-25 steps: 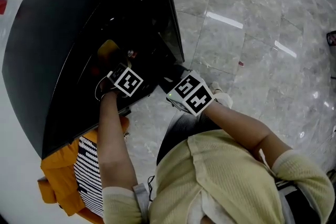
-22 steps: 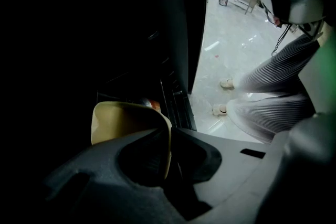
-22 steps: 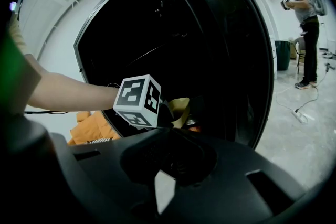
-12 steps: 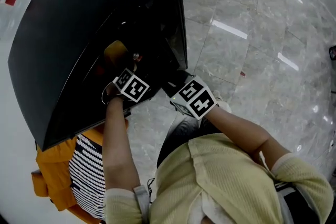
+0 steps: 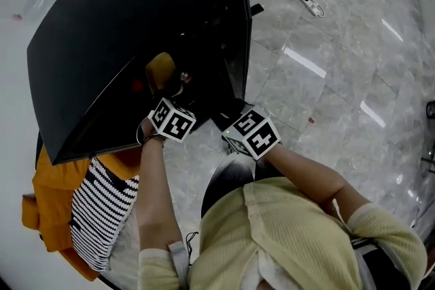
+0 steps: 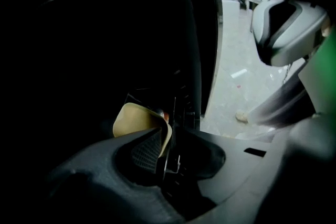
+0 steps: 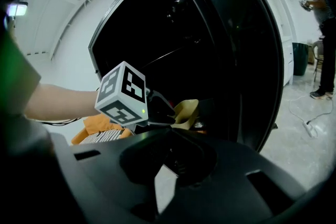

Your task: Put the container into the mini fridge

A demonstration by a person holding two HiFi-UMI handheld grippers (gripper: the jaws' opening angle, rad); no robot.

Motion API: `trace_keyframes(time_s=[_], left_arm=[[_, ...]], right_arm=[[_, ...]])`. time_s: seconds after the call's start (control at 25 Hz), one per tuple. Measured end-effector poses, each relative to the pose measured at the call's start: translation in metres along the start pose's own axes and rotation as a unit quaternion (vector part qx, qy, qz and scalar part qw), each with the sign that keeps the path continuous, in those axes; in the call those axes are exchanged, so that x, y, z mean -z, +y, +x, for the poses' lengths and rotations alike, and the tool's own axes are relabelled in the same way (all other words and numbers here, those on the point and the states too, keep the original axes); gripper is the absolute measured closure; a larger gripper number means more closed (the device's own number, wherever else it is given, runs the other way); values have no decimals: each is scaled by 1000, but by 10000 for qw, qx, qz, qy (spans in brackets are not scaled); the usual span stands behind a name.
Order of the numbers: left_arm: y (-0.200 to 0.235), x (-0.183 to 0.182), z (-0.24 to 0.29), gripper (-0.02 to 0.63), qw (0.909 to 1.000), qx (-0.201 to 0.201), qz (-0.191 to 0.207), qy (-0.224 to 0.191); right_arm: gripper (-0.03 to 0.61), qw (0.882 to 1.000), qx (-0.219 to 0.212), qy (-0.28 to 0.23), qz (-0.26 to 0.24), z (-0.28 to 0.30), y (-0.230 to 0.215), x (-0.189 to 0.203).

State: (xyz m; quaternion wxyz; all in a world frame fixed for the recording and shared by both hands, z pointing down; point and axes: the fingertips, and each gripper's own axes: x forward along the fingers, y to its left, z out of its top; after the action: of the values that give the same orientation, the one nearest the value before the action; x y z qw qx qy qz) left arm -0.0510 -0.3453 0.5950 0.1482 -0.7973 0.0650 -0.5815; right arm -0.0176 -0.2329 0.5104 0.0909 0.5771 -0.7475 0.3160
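The black mini fridge (image 5: 102, 58) stands open, its door (image 5: 231, 10) swung out to the right. A tan container (image 5: 162, 70) sits just inside the dark opening. My left gripper (image 5: 167, 90) reaches in and is shut on the container's (image 6: 137, 119) rim, which runs between its jaws. From the right gripper view the left gripper (image 7: 164, 113) shows with its marker cube beside the container (image 7: 186, 112). My right gripper (image 5: 228, 111) hovers at the foot of the door, shut with nothing in it (image 7: 169, 130).
An orange and black-striped cloth bundle (image 5: 88, 207) lies left of the fridge. A power strip with its cable (image 5: 312, 5) lies on the marble floor at the far right. A person (image 7: 323, 23) stands far off beyond the door (image 7: 247, 60).
The head view has tilted so the fridge shows more fully. The left gripper still holds the container in the opening, and the right gripper stays beside the door.
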Motion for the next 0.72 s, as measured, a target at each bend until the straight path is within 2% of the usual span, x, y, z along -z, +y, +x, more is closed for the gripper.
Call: trace_keyframes(time_s=[0.16,0.28,0.56,0.72], left_arm=[[-3,-6,-24,518,9965,-237,-713,-377],[-15,-9,-39,523,9926,-228,-1081,-514],[-36,-21,-71,523,9814,-269,-1678,-888],[-45,-19,-87,548,9741,-319,-2016,-969]], right_arm=[[549,9998,-119,33,-149,-8,2,-7],[549,9993,-225,73,-276,-14,4,-10],[549,9970,-470,207,-587,-15,15,-12],[548,9949,-590,236,-781,-15,23,-14]])
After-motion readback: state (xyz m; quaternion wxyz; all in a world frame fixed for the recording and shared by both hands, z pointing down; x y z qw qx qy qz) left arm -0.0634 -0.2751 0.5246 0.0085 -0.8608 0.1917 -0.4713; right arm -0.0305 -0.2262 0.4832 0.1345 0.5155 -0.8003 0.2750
